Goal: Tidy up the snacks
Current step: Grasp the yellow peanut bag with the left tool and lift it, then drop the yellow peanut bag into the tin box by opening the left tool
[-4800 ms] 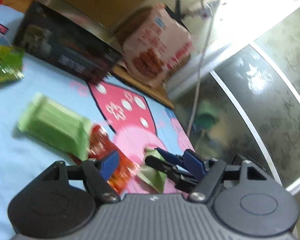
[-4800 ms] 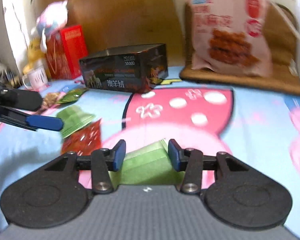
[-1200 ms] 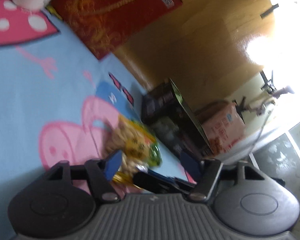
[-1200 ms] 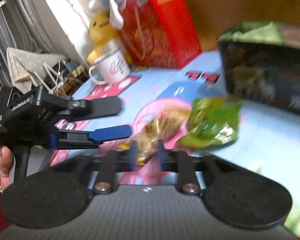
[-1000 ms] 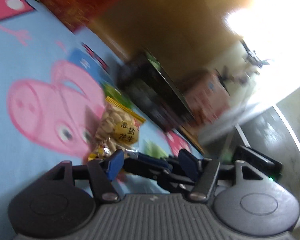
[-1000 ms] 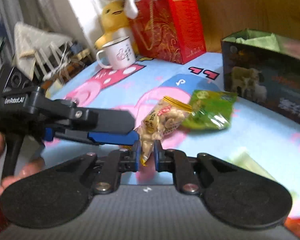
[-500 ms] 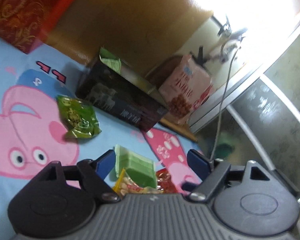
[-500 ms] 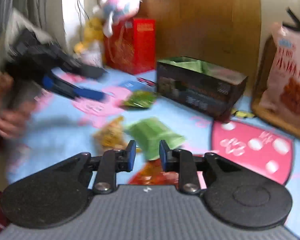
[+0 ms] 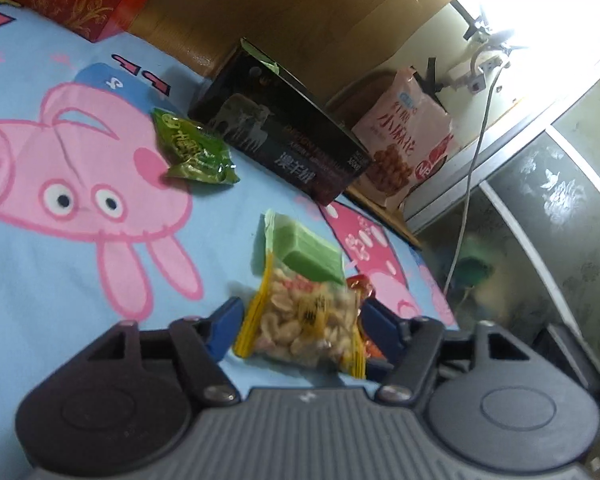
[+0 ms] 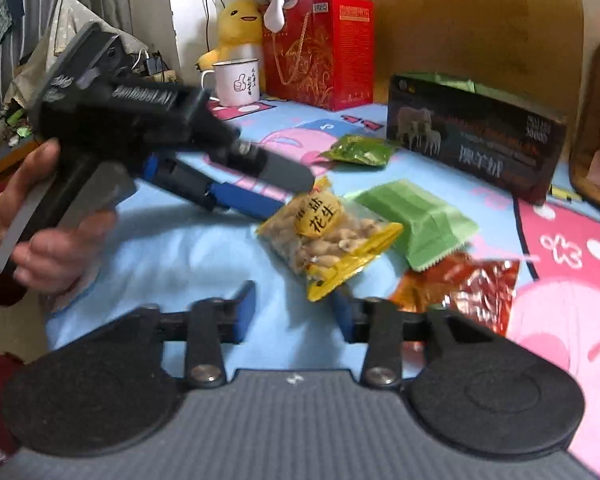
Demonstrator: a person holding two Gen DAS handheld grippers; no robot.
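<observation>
"Where is the peanut bag (image 10: 332, 236)?"

"On the blue sheet (image 10: 204, 248), between the left gripper's (image 9: 300, 312) fingers. They have just been closing, but they are apart, not pinching it."

"And the right gripper (image 10: 294, 308)?"

"Just opened, empty. The bag's near corner lies just past it."

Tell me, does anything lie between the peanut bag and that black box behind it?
Yes. The light green packet lies on the sheet right between the peanut bag and the black box; a lift should clear it.

Cartoon sheet (image 9: 40, 280) w/ peanut bag (image 10: 328, 232), black box (image 10: 476, 152)
</observation>
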